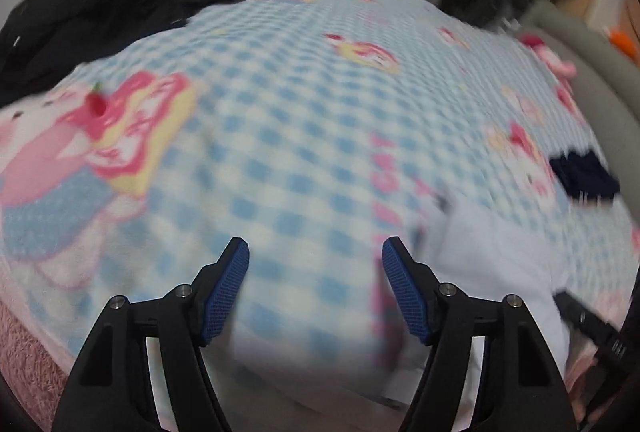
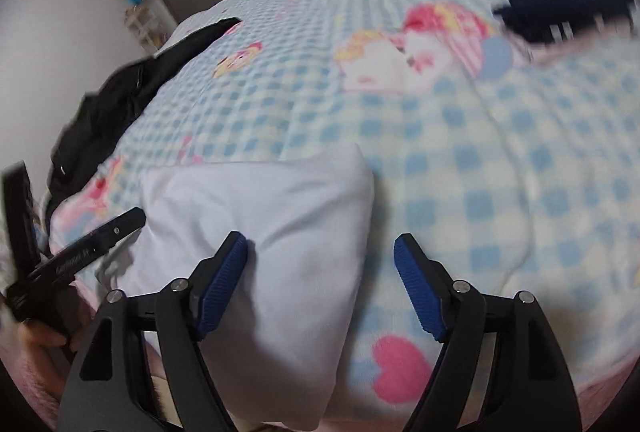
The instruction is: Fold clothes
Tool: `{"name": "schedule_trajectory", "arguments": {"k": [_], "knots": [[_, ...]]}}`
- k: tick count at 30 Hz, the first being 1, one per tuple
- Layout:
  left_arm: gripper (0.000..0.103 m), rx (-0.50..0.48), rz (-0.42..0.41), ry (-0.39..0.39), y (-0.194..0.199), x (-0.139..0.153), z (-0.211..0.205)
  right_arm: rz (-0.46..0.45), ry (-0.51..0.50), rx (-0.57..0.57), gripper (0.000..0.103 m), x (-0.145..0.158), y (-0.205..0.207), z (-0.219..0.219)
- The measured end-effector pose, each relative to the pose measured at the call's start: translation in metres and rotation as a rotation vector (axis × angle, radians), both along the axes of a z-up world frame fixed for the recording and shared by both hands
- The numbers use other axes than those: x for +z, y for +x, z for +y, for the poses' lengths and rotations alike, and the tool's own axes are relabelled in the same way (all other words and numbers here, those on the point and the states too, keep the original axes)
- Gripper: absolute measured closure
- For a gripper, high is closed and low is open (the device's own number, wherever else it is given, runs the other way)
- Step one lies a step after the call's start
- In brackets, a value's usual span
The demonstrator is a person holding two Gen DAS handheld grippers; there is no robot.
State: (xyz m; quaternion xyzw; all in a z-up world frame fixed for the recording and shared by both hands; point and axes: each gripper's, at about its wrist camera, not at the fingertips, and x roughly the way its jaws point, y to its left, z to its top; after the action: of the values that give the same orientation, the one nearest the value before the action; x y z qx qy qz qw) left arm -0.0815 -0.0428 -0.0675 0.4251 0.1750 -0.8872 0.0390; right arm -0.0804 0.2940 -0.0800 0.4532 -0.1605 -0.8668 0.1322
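White garment on the bed, both claws spread apart and empty.

The white garment [image 2: 256, 232] lies on the checked blanket [image 2: 460, 159] beneath the right claw [image 2: 320, 284], nearer it; the left claw [image 1: 316, 288] hovers beside its left edge.

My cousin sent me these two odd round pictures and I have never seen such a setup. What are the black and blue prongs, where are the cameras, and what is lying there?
The prongs are handheld grippers, one per hand, each carrying a wide-angle camera that looks along its fingers. One picture is from the left gripper, the other from the right gripper. Both are open and hold nothing. They hover over a blue checked blanket with cartoon prints. On it lie a folded white garment, black clothing at the far side, and a dark navy item.
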Motion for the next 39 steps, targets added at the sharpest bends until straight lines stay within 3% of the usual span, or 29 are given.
{"name": "schedule_trajectory", "arguments": {"k": [2,5,6,9,10,12,14,16,19,21,26,31,36,39], "knots": [[0.033,0.004,0.045,0.061,0.001,0.009,-0.01,0.001,-0.025,-0.023,0.024,0.002,0.003,0.009],[0.032,-0.115,0.133,0.124,-0.002,0.024,0.006,0.023,-0.015,-0.039,0.023,0.006,0.008,0.009],[0.031,-0.157,0.134,0.101,-0.007,0.026,0.018,0.031,-0.001,-0.034,0.023,0.007,0.011,0.004],[0.031,-0.217,0.069,-0.071,-0.029,0.015,0.054,0.056,0.056,-0.026,0.023,0.007,0.014,-0.009],[0.03,-0.191,0.012,-0.118,-0.038,0.004,0.057,0.062,0.066,-0.026,0.022,0.007,0.015,-0.011],[0.033,-0.113,-0.08,-0.128,-0.048,-0.017,0.046,0.067,0.068,-0.033,0.021,0.007,0.015,-0.008],[0.037,-0.055,-0.091,-0.088,-0.045,-0.024,0.028,0.085,0.076,-0.051,0.021,0.01,0.018,-0.002],[0.038,-0.038,-0.048,-0.036,-0.033,-0.012,0.018,0.107,0.087,-0.073,0.021,0.013,0.022,0.004],[0.038,-0.095,0.041,0.078,-0.005,0.011,0.016,0.116,0.056,-0.078,0.019,0.012,0.019,0.01],[0.038,-0.174,0.073,0.113,0.018,0.02,0.026,0.101,0.036,-0.081,0.019,0.008,0.015,0.009],[0.033,-0.276,-0.036,-0.039,0.041,-0.002,0.054,0.133,0.089,-0.031,0.02,0.013,0.019,-0.008],[0.032,-0.205,-0.039,0.035,0.041,0.005,0.029,0.094,0.088,-0.022,0.014,0.003,0.019,0.0],[0.032,-0.294,0.012,0.172,0.042,0.003,0.033,0.079,0.056,-0.037,0.014,0.0,0.018,0.008],[0.032,-0.347,0.043,0.254,0.042,0.002,0.035,0.104,-0.046,0.011,0.014,0.006,0.022,0.006]]}}
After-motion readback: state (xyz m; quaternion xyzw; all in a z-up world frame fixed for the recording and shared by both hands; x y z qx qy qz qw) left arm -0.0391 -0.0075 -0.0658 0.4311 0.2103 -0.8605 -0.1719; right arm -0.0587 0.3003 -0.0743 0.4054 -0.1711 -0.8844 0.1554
